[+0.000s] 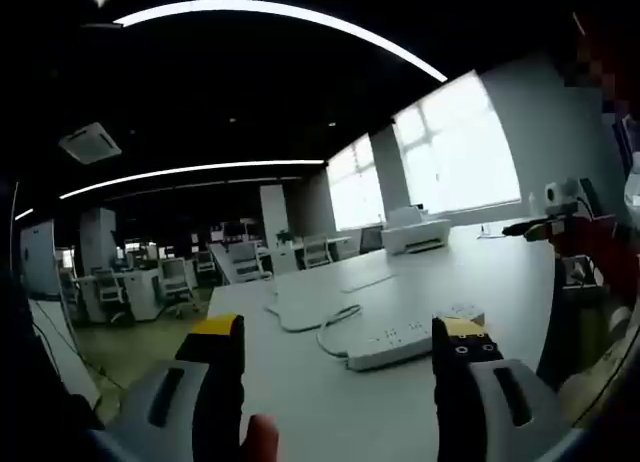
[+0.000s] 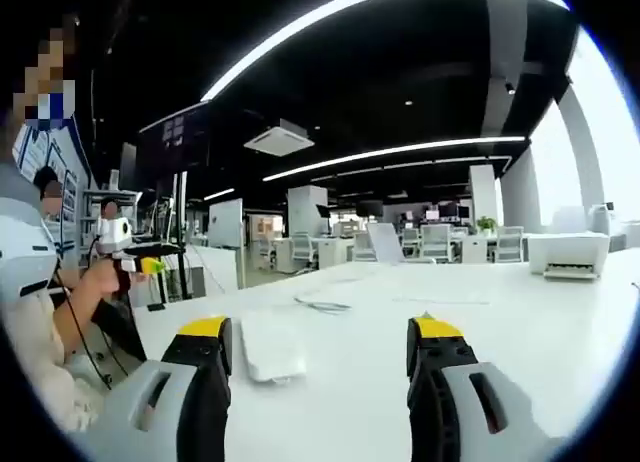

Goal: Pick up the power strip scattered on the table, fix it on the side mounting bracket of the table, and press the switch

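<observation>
My left gripper [image 1: 340, 347] hangs just above the white table [image 1: 500, 282], jaws spread wide with nothing between them. The white power strip [image 1: 410, 340] lies flat on the table just beyond my left jaw tips, its cord [image 1: 335, 332] looping away from its near end, a small white block touching its far end. Beyond the power strip, toward the windows, a white printer [image 1: 415, 232] stands on the table. My right gripper [image 2: 315, 347] hovers over the same table [image 2: 540, 332], jaws likewise spread and holding nothing. A flat white pad [image 2: 272, 347] lies on the table between my right jaws, nearer the left one. A printer [image 2: 568, 252] sits far across the table from that pad.
</observation>
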Motion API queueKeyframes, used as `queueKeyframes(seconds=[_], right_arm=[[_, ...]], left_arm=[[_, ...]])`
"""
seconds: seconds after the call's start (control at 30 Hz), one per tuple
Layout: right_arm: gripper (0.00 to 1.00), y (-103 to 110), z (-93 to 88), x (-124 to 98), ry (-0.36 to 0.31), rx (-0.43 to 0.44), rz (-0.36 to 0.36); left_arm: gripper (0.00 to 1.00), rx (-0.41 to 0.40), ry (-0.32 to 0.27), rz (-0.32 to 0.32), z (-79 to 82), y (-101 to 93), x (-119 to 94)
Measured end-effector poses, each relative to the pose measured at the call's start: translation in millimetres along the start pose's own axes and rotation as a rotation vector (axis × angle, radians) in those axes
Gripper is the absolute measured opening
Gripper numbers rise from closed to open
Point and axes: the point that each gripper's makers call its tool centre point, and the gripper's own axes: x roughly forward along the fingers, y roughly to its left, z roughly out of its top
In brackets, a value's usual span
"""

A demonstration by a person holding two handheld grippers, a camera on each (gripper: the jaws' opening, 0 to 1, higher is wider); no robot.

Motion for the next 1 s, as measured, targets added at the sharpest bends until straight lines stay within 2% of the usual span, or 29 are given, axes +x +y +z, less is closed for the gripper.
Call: queueKeyframes(seconds=[1.0], right_arm=[[0.67, 9.0, -0.2, 2.6, 0.003, 0.001, 0.043]], left_arm=[[0.80, 0.001, -0.005, -0.003, 4.3, -1.6, -1.9]])
